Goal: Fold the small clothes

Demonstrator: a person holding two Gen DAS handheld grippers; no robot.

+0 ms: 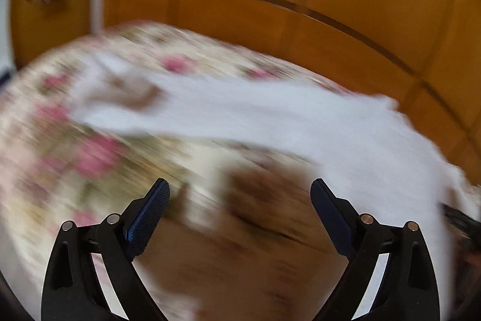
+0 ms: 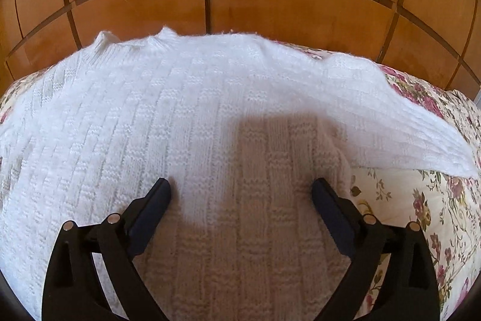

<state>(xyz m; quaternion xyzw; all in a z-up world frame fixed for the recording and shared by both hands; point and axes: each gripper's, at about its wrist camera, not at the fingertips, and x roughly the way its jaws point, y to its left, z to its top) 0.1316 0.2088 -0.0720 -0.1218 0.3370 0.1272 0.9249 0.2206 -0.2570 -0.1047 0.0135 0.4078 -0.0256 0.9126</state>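
**On a floral bedspread, a white knit lies under two open claws**

On the bed, a white sweater (image 2: 192, 116) lies spread flat over a quilted bedspread (image 2: 421, 200) printed with pink roses and green-brown stems on cream. The knit is chunky and fuzzy at its edges, worked in vertical ribs broken by small blocks of raised stitches. One sleeve (image 2: 399, 122) runs out to the right as a long tapering flap, its cuff end lying on the bedspread.

The right claw (image 2: 241, 191) hangs over the sweater's body with its black fingers wide apart and nothing between them; its shadow falls on the knit just ahead.

The left wrist view is heavily blurred. There the sweater (image 1: 270, 116) shows as a pale band across the bedspread (image 1: 75, 146). The left claw (image 1: 240, 191) is also spread wide and empty, its blue ribbed pads (image 1: 147, 221) facing inward.

Behind the bed stands an orange-brown wooden panel wall (image 2: 270, 5), smooth and divided by darker grooves into rectangles.
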